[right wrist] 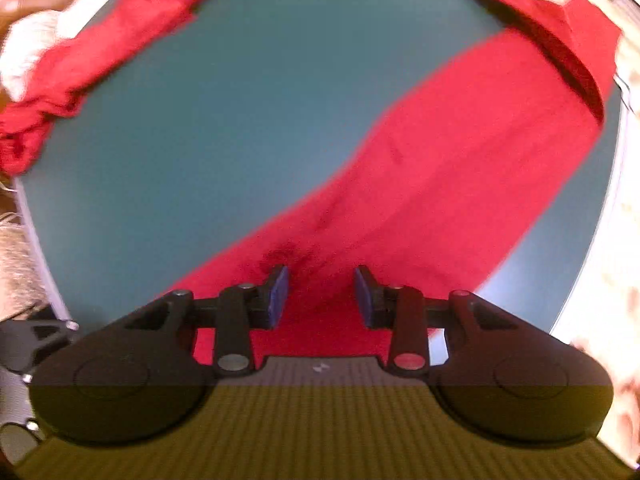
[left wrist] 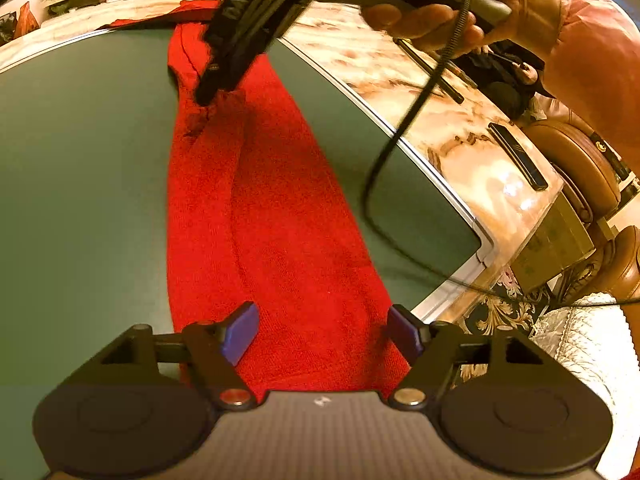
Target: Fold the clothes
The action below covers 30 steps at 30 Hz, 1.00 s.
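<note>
Your red garment [left wrist: 276, 216] lies on the dark green mat [left wrist: 80, 180] that covers the counter [left wrist: 472, 152], folded into a long, narrow band running from the near edge to the far side. Its knit is coarse and nubbly, a strong even red, with a lengthwise crease down the left part and a small dark pucker of bunched cloth towards the far end.

Your left tool [left wrist: 322, 330] hangs over the near end of the band with its jaws spread wide; the blue pads [left wrist: 240, 332] stand apart above the cloth and nothing is pinched between them. Your right tool [left wrist: 208, 96] comes down from the top of the left wrist view, held in your hand [left wrist: 436, 4], its tip at that dark pucker. In its own view the right tool [right wrist: 322, 294] has its jaws partly apart, clear of the fabric (the cloth lies flat beneath and between them, not clamped).

From that same view, the band crosses the mat diagonally and widens to the far right, where a fold shows a darker shadowed edge. A second red heap [right wrist: 80, 64] lies crumpled at the far left rim of the mat, well apart from the band.
</note>
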### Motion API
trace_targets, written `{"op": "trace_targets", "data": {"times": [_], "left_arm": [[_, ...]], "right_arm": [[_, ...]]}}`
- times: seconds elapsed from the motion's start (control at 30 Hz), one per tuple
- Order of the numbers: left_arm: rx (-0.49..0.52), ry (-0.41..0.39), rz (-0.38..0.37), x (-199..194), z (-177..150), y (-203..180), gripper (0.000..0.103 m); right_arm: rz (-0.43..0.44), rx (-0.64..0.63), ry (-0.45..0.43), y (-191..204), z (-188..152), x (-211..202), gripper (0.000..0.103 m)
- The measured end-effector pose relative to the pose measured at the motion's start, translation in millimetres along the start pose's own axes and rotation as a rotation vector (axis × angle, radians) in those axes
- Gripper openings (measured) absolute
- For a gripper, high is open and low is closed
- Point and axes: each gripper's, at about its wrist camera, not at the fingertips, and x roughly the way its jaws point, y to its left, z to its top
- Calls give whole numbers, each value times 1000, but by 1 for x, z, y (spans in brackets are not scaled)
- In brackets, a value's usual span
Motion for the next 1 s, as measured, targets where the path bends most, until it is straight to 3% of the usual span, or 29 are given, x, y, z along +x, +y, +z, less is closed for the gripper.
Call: {"op": "trace_targets", "data": {"times": [0.33, 0.47, 0.53, 0.7, 0.9, 1.0], "left_arm": [[2, 1, -2, 1, 0, 0, 77], [2, 1, -3, 2, 0, -1, 77], [3, 1, -3, 2, 0, -1, 77], [9, 3, -1, 2, 1, -1, 78], [7, 2, -5, 2, 0, -1, 79], [5, 0, -9, 1, 0, 0, 79]], "right_arm": [[-28, -133, 81, 31, 6, 21, 41], [-70, -196, 91, 41, 4, 19, 13], [-91, -223, 73, 46, 4, 17, 9], [-48, -233, -43, 59, 18, -4, 8], [5, -151, -87, 62, 38, 6, 9], [31, -150, -153, 68, 36, -1, 18]]}}
